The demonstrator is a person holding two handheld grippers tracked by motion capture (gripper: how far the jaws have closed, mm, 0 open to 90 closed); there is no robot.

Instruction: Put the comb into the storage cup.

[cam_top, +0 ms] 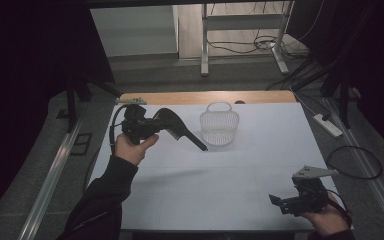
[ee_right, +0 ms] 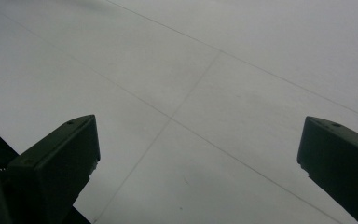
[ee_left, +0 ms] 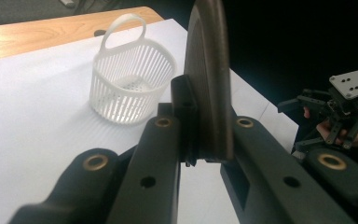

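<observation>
White tabletop (cam_top: 240, 170) work was half done: your left gripper (cam_top: 150, 126) pinched the black plastic comb (cam_top: 180, 129) at nine o'clock of the white slatted basket (cam_top: 219, 127), not yet dropped in, your right gripper (cam_top: 285, 202) spread empty.

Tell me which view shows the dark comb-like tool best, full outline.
High view: the whole comb shows, its head clamped in the left hand-held gripper and its thin handle pointing toward the white basket. The left gripper view gives it edge-on between the jaws, with the far end cut off.
</observation>
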